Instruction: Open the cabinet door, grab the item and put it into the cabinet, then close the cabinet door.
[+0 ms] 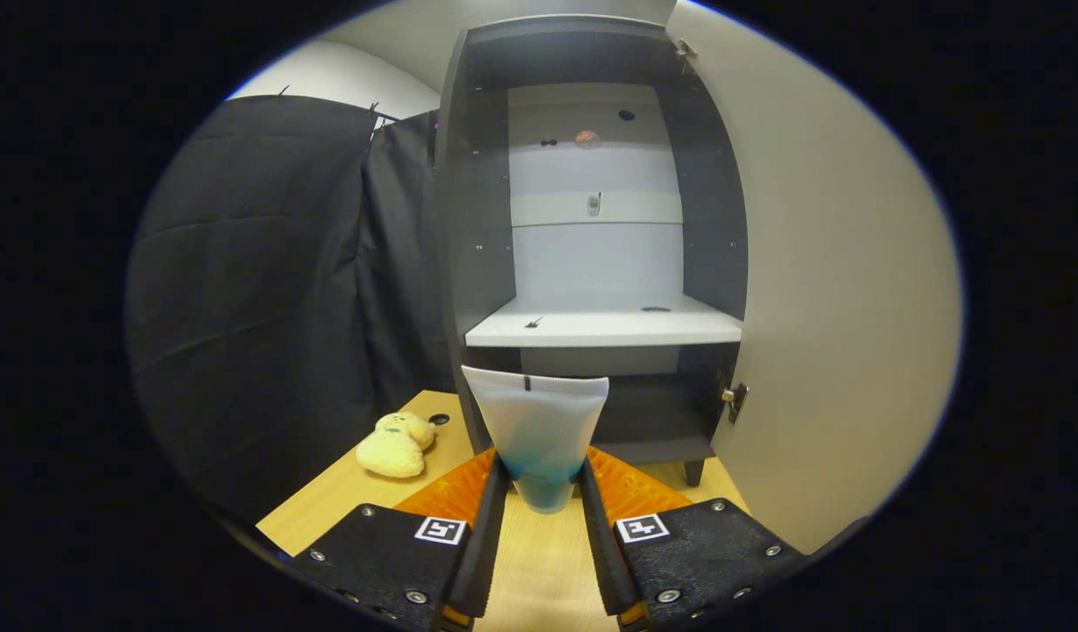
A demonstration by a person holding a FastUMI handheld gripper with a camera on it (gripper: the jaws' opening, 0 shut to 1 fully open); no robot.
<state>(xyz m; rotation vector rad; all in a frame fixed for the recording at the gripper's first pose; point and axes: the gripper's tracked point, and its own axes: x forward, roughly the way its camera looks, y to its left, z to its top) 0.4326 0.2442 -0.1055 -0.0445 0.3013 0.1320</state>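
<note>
My gripper (543, 478) is shut on a white squeeze tube (539, 430) with a blue lower end; its flat crimped end points up and away from the fingers. Straight ahead stands a dark grey cabinet (477, 246) with its door (829, 290) swung wide open to the right. A white shelf (605, 326) crosses the cabinet at mid height and carries nothing. The tube is held in front of the cabinet's lower compartment, just below the shelf's front edge.
A yellow plush toy (396, 446) lies on the wooden tabletop (346, 500) to the left of the cabinet's foot. Black cloth (267, 290) hangs behind it as the booth wall. The open door bounds the right side.
</note>
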